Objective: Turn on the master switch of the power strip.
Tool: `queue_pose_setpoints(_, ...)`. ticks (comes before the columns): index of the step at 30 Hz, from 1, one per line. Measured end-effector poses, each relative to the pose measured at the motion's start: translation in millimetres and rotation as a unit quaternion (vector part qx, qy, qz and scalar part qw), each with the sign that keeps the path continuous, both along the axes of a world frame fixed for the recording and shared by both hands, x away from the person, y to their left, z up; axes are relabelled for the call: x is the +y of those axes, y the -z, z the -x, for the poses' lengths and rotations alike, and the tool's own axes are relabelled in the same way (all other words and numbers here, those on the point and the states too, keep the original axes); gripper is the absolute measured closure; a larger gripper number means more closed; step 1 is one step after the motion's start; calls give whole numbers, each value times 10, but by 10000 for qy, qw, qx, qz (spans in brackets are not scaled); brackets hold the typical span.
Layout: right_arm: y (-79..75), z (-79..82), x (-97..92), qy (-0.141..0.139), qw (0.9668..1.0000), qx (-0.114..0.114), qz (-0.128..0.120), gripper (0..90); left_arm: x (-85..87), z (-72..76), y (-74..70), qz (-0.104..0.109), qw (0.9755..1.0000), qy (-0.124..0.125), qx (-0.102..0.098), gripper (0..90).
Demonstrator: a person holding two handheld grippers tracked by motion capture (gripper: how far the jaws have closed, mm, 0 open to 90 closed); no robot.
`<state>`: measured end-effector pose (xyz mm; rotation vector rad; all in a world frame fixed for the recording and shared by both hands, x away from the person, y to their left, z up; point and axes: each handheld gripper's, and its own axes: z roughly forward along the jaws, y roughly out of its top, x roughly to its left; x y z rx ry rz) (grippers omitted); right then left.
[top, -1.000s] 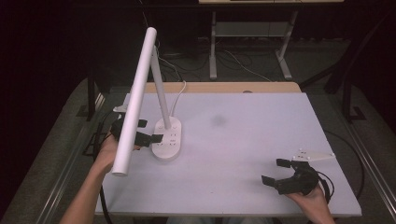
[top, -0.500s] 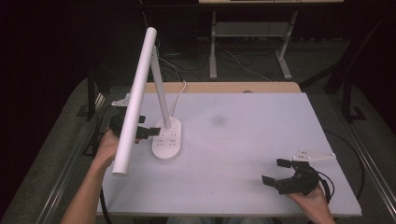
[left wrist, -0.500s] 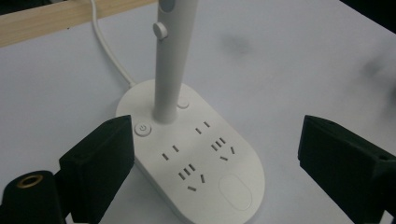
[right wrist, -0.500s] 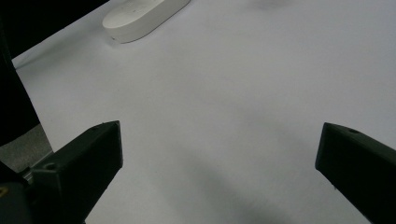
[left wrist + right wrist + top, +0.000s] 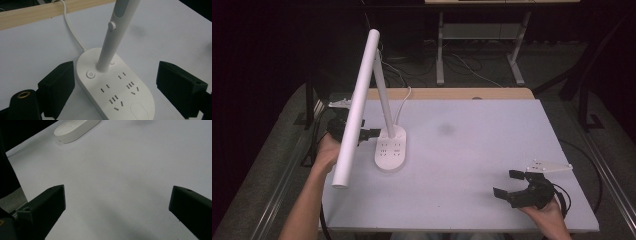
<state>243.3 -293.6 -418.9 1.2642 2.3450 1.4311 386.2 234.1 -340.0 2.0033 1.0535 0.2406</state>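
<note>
A white table (image 5: pixel 472 150) seen from above carries 1 white desk lamp (image 5: pixel 384 120), standing left of centre toward the far side. The lamp has an oval base (image 5: pixel 112 85) with several socket slots, a round power button (image 5: pixel 90 74) on the base's top beside the foot of the stem, and a slanted stem (image 5: pixel 113 37) that bears a small round knob (image 5: pixel 112 25). A long white tube head (image 5: pixel 356 107) reaches from the top of the stem toward the near left, and a white cord (image 5: pixel 71 27) runs from the base to the far edge of the table. The left gripper (image 5: pixel 362 134) sits just left of the base, partly behind the tube head in the high view; in the left gripper view its 2 black fingers (image 5: pixel 58 87) stand wide apart on either side of the base, not touching it, with the power button close to the left-hand one. The right gripper (image 5: pixel 511 185) rests well apart from the lamp at the near right of the table, its fingers (image 5: pixel 45 207) also spread with nothing between them. Judging from this, the work is at an early stage: the left gripper is lined up on the lamp base, but nothing is gripped or pressed yet, so the closing or pressing move is left to do.
</note>
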Motion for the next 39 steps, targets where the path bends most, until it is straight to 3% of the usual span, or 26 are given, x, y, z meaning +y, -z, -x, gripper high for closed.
queue_pose_setpoints(7, -1, 0, -16, 25, 10000, 8, -11, 1, 13, -79, 38, -17, 10000, -82, -21, 189)
queue_pose_setpoints(12, 1, 3, -23, 31, 10000, 7, -9, 1, -4, -120, 78, -29, 9998, -216, -34, 267)
queue_pose_setpoints(18, 0, 5, -30, 48, 10000, 30, -12, 1, 4, -159, 117, -16, 9992, -401, 5, 398)
queue_pose_setpoints(22, -1, 8, -28, 30, 10000, 76, -2, 1, 16, -189, 142, 63, 9988, -485, -12, 543)
queue_pose_setpoints(34, 8, 0, -46, 48, 10000, 35, 12, 1, -8, -276, 219, 125, 9985, -505, 145, 803)
queue_pose_setpoints(39, 9, -2, -48, 32, 10000, 41, 27, 1, -22, -307, 260, 106, 9984, -525, 188, 866)
